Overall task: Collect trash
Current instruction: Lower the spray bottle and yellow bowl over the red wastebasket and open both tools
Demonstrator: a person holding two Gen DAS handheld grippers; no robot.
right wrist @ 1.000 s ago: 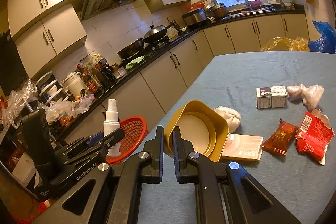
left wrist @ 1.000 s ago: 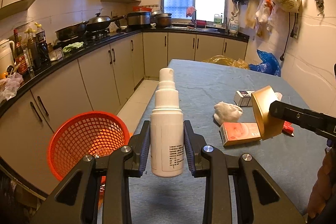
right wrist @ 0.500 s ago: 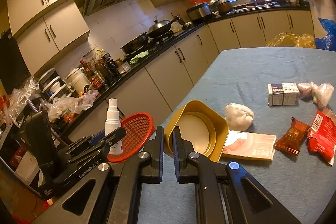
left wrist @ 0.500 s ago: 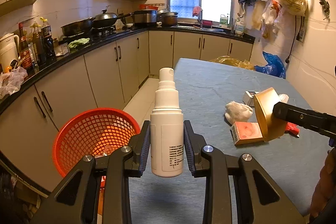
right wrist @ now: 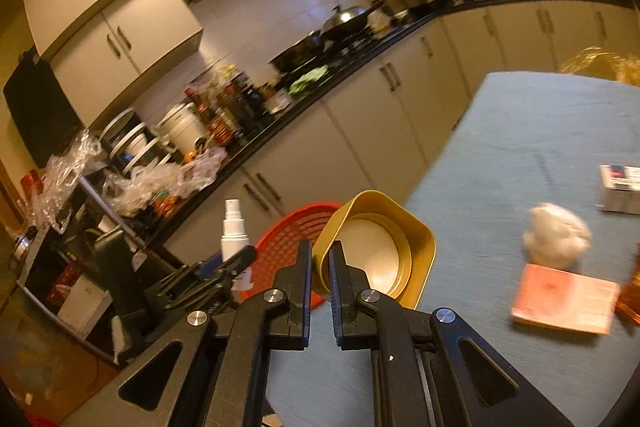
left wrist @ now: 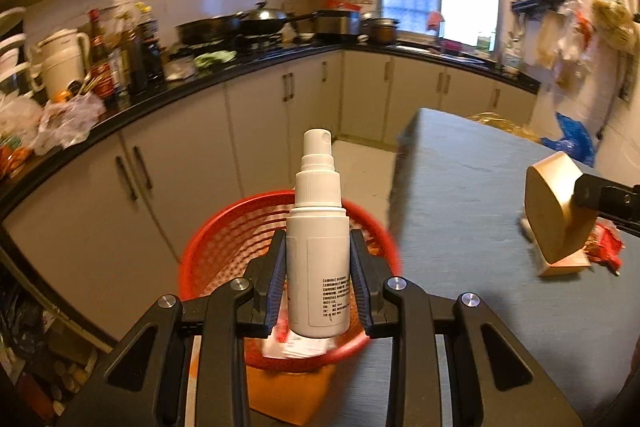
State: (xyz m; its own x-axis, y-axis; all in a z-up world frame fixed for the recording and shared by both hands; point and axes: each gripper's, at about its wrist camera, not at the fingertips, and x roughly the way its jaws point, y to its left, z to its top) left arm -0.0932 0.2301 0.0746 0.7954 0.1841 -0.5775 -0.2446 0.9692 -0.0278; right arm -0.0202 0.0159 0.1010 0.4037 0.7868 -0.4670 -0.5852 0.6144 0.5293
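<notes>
Kitchen, blue-clothed counter (left wrist: 472, 187), red basket (left wrist: 224, 247) sitting beside its edge. Your left claw (left wrist: 318, 277) is clamping the upright white spray bottle (left wrist: 318, 247) above the basket; your right claw (right wrist: 320, 283) is pinching the gold tin's (right wrist: 380, 251) rim. Center each over the basket before letting go.

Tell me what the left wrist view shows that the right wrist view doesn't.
Only the left wrist view: paper scraps lying in the orange basket, under the held spray bottle. Only the right wrist view: the tin's open inside, a white wad and a small carton on the table. Both: bottle, basket, tin, pink box.
</notes>
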